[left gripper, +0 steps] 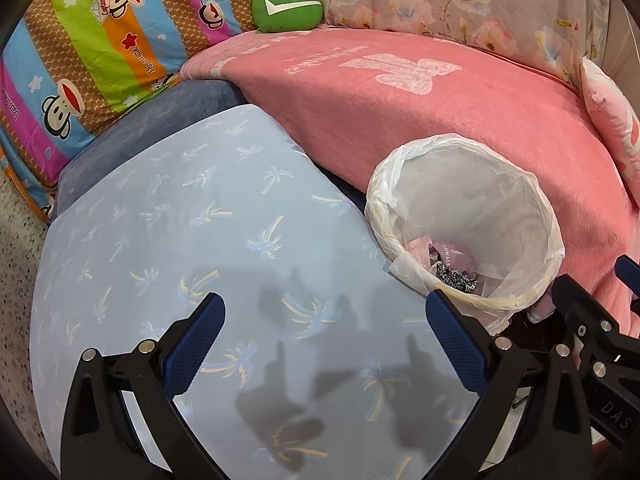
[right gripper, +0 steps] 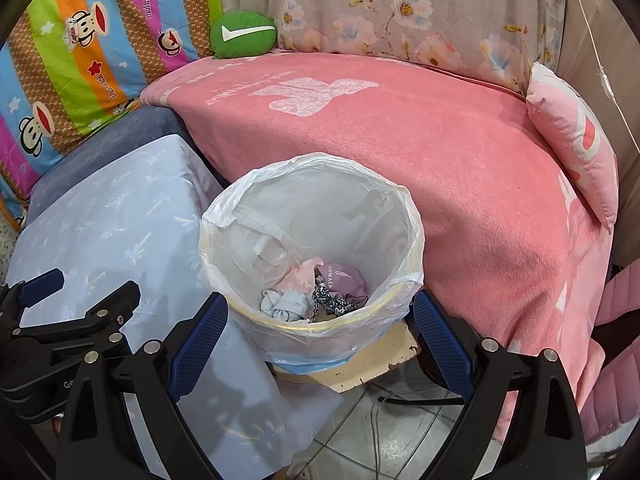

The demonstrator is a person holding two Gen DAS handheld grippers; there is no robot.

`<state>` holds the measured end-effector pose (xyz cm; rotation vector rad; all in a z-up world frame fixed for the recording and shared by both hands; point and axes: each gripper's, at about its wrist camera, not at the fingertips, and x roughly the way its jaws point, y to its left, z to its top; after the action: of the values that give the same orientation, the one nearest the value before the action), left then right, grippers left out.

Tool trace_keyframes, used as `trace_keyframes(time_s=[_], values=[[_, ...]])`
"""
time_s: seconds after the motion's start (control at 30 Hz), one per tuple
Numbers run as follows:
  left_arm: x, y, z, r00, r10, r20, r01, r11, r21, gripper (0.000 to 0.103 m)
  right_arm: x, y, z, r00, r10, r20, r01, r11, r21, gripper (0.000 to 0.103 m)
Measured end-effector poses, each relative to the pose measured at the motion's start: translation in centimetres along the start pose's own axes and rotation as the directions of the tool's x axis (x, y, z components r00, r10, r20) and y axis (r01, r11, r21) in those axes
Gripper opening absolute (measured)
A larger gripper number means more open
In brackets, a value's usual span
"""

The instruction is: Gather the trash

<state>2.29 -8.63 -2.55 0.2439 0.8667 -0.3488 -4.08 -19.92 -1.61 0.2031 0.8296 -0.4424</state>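
Observation:
A trash bin (right gripper: 404, 208) with a clear plastic liner stands between a pale blue palm-print cushion (right gripper: 104, 216) and a pink blanket (right gripper: 440, 140). Crumpled trash (right gripper: 320, 292) lies at its bottom: pink, purple, grey-blue and black-patterned pieces. My right gripper (right gripper: 320, 320) is open and empty, its fingers either side of the bin's near rim. My left gripper (left gripper: 324, 324) is open and empty above the blue cushion (left gripper: 192, 232), with the bin (left gripper: 536, 200) to its right. The right gripper (left gripper: 592, 320) shows at the left wrist view's right edge.
A striped monkey-print quilt (right gripper: 80, 52) and a green cushion (right gripper: 244, 34) lie at the back left. A floral cover (right gripper: 420, 12) and a pink pillow (right gripper: 572, 136) are behind the blanket. Tiled floor with cables (right gripper: 384, 420) lies under the bin's board (right gripper: 384, 360).

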Motion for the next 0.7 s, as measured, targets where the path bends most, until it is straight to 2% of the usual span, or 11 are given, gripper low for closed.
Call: trace_keyframes(time_s=[0.7], values=[[0.14, -0.34, 0.02, 1.0, -0.004, -0.002, 0.004, 1.0, 0.009, 0.096, 0.07, -0.15, 0.1, 1.0, 0.0, -0.001, 0.0, 1.0, 0.0, 0.092]])
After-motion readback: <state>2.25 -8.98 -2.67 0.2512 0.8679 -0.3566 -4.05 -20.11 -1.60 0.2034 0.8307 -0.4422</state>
